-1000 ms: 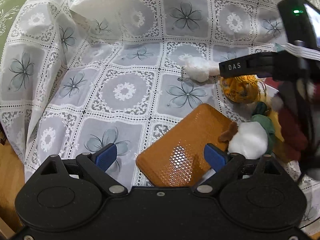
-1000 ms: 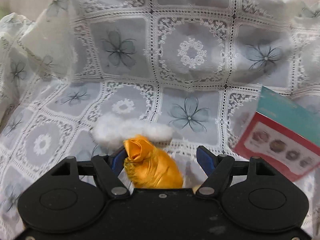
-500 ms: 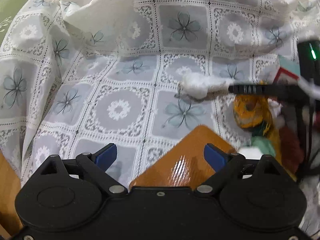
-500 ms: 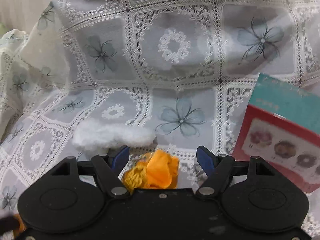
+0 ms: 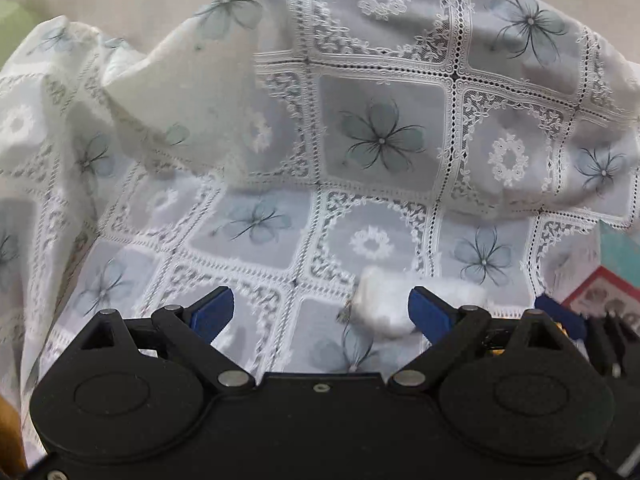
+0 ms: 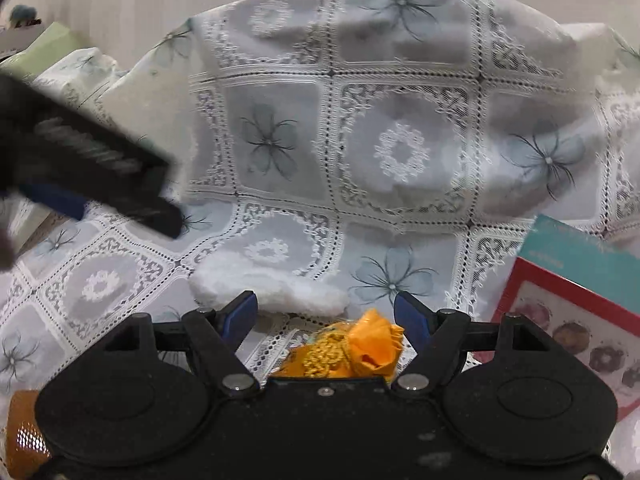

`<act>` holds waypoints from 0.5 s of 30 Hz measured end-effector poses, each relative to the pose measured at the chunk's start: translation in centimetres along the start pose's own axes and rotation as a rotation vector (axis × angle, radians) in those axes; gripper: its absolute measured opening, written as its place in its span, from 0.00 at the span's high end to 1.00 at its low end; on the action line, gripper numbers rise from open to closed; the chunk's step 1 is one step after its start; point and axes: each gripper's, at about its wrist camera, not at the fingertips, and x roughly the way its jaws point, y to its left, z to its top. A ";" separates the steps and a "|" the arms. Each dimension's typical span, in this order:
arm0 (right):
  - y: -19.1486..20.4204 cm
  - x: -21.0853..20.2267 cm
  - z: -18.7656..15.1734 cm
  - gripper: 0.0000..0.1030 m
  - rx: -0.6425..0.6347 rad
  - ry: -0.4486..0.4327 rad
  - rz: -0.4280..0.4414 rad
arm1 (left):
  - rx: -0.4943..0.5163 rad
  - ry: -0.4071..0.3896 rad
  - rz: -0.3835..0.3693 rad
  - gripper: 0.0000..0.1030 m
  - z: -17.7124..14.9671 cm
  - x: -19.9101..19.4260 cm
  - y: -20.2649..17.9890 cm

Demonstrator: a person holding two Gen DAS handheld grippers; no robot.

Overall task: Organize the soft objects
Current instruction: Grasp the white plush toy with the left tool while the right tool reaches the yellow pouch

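A white fluffy strip lies on the lace cloth, just inside the right finger of my left gripper. That gripper is wide open and touches nothing. In the right wrist view the same strip lies just beyond my right gripper. An orange drawstring pouch lies low between the open right jaws, near the right finger; the pads do not press on it. One blue fingertip of the right gripper shows at the edge of the left wrist view. The left gripper's blurred black housing crosses the upper left.
A flowered lace cloth covers the seat and the backrest behind it. A teal and red box printed with doughnuts lies at the right. An orange mesh tray shows at the bottom left corner. A green cushion sits far left.
The left gripper swung away from the orange tray and the pile of soft things, toward the white strip. The orange pouch sank lower between the right jaws, which tilted up.
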 end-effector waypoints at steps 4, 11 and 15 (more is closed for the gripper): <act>-0.5 -0.3 -0.1 0.27 0.022 -0.019 0.007 | 0.021 0.049 -0.019 0.12 1.0 1.8 -1.2; -1.1 -0.3 -0.1 0.28 0.067 -0.036 0.002 | 0.140 -0.038 0.010 0.12 0.9 3.1 -2.5; -1.3 -0.3 -0.2 0.28 0.081 -0.034 0.012 | 0.327 -0.094 -0.036 0.11 0.4 2.4 -2.4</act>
